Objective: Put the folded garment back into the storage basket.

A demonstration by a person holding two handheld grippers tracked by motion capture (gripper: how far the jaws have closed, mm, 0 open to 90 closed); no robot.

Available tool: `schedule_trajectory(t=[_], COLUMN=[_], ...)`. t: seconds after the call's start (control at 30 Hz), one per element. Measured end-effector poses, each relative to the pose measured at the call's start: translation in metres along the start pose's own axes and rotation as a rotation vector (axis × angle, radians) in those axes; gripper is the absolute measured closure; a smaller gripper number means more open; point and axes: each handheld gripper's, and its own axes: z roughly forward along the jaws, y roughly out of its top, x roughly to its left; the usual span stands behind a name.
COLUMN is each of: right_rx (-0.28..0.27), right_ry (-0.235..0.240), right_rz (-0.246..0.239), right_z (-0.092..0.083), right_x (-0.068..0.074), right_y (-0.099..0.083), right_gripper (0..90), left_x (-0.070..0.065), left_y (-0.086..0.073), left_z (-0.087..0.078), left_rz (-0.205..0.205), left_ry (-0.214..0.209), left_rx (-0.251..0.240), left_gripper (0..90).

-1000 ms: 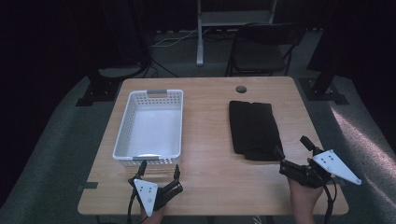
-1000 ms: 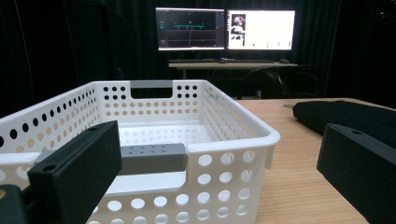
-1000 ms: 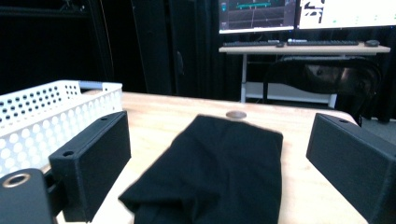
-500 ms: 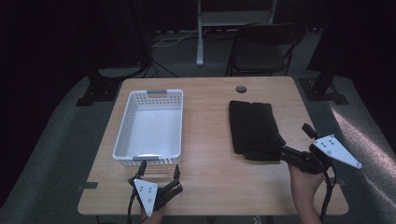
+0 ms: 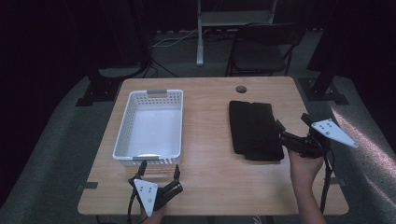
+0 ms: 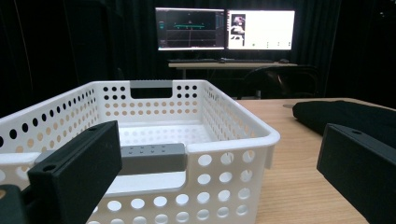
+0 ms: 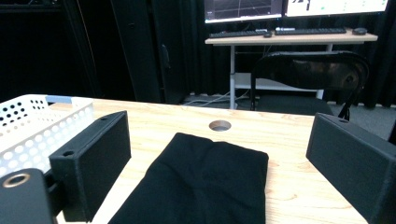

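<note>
Right hand [image 5: 303,163]: comes in from the table's near right edge, forearm angled forward, carrying the right gripper [image 5: 290,130] at the near right corner of the folded black cloth [image 5: 253,128].
Left hand [image 5: 152,215]: low at the near edge, carrying the left gripper [image 5: 159,169] just in front of the white basket [image 5: 122,135].
Table [image 5: 210,177]: bare wood between basket and cloth and along the near edge; a round cable hole [image 5: 241,88] sits at the far edge. A chair [image 5: 261,51] stands behind.
Right gripper: jaws spread wide, holding nothing; in the right gripper view the cloth [image 7: 201,186] lies between and ahead of them.
Left gripper: jaws wide apart, empty; in the left gripper view they frame the basket's near wall [image 6: 187,182], contact not discernible.
</note>
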Motion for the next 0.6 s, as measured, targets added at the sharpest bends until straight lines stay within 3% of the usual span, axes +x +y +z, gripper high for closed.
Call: schedule_trajectory(t=[0.27,0.6], right_rx=[0.029,0.077], right_ry=[-0.022,-0.041], right_rz=[0.019,0.003], right_z=[0.015,0.04], right_x=[-0.006,-0.007], right_y=[0.003,0.013], right_gripper=[5.9,5.9], left_x=[0.0,0.0], left_y=[0.0,0.0], left_z=[0.0,0.0], left_rz=[0.0,0.001], left_ry=[0.001,0.002], left_rx=[0.001,0.003], left_gripper=[0.8,0.8])
